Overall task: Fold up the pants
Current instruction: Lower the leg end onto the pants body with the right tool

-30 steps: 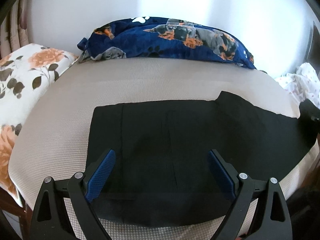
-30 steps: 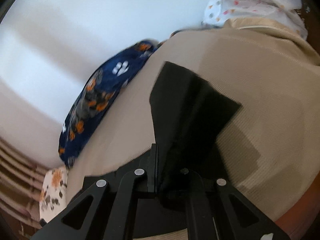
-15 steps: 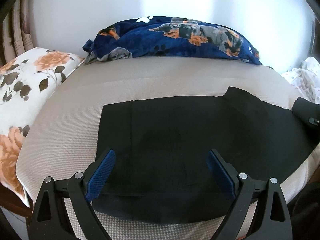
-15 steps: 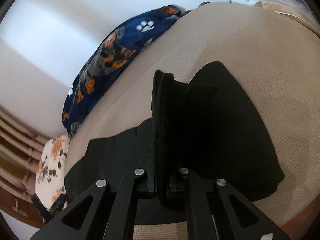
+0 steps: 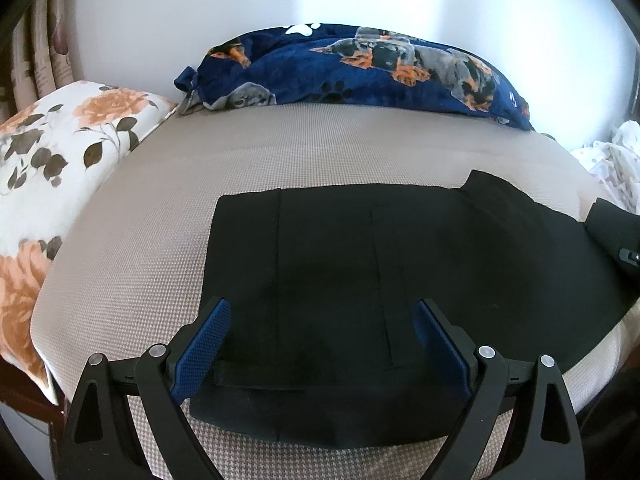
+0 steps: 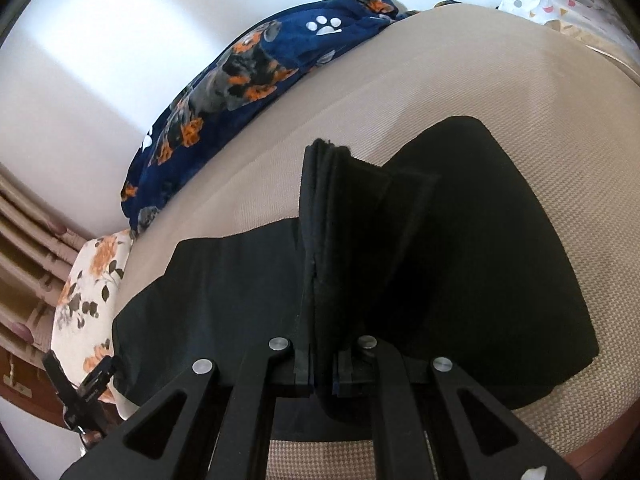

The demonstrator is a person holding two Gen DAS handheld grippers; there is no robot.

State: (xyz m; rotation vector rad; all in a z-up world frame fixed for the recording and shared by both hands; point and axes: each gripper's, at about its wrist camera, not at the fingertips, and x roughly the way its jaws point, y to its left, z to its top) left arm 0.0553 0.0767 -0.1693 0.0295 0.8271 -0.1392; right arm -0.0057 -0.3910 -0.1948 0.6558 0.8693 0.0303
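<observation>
Black pants (image 5: 360, 280) spread flat on a beige bed (image 5: 280, 152).
Left tongs (image 5: 320, 344) gape wide above the cloth; right tongs (image 6: 324, 376) clamp a raised fold of pants; a blue dog-print pillow (image 5: 360, 68) lies beyond.

Beige bed (image 5: 168, 216); white wall (image 5: 168, 12); curtains (image 6: 28, 232) at side.

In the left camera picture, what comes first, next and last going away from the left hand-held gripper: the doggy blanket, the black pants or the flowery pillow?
1. Black pants: right under the open left hand-held gripper.
2. Flowery pillow: off to the left edge of the bed.
3. Doggy blanket: at the far side, against the wall.
</observation>
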